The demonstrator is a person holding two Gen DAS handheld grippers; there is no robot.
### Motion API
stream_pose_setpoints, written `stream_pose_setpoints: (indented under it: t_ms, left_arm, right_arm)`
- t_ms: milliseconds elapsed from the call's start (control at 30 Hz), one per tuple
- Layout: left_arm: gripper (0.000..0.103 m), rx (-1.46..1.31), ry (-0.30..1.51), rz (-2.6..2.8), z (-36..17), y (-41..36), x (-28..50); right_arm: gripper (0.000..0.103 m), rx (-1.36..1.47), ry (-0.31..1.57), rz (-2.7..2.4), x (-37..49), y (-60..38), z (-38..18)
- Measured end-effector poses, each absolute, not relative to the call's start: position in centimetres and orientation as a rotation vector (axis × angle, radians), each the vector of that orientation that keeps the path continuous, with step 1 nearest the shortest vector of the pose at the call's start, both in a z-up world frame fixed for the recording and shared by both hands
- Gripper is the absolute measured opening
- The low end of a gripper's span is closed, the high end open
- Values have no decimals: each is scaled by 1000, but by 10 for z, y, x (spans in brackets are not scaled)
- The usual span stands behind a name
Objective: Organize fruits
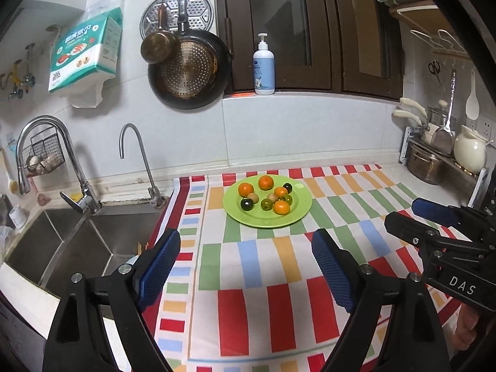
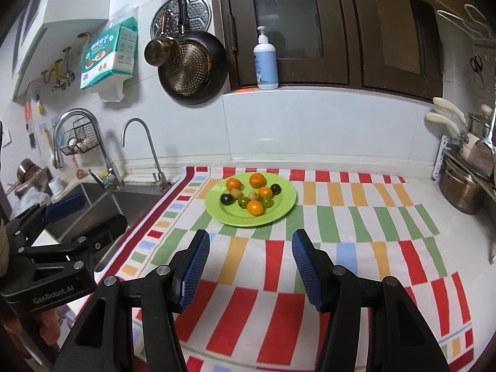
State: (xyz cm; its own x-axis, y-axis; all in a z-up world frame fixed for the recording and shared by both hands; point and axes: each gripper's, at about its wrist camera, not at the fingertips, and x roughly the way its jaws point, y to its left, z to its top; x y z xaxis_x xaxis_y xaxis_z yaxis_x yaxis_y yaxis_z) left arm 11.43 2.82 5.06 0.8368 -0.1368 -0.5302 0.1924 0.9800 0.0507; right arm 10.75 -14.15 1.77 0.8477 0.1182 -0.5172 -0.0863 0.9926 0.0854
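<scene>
Round green plate point(image 1: 297, 214) of small fruits point(image 1: 265, 182) sits far on the striped cloth point(image 1: 248, 263); left gripper point(image 1: 246, 266) and right gripper point(image 2: 249, 266) wide open, empty, near.

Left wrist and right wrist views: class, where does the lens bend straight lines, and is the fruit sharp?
Left wrist view: the striped cloth bows outward, dark corners; fruit on the green plate is sharp. Right wrist view: the same bowing, and the window frame leans.

Fruits point(image 1: 266, 197) on green plate point(image 1: 297, 214) (tablecloth beneath)
</scene>
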Motion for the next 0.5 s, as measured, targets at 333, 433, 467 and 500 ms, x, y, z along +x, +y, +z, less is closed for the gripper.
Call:
stream_pose_setpoints:
  t_ms: [333,433,467,500]
  left_arm:
    - [91,98,541,-157,56,31,89]
    - [92,100,539,-152,57,32,84]
    - [94,101,537,-149,58,32,82]
    - [94,103,536,-148,58,32,81]
  right_arm:
    - [56,50,531,125,82,-138,21]
    - [56,48,528,129,79,-139,22]
    - [56,49,526,130,78,-139,23]
    - [56,48,525,131,76,-139,23]
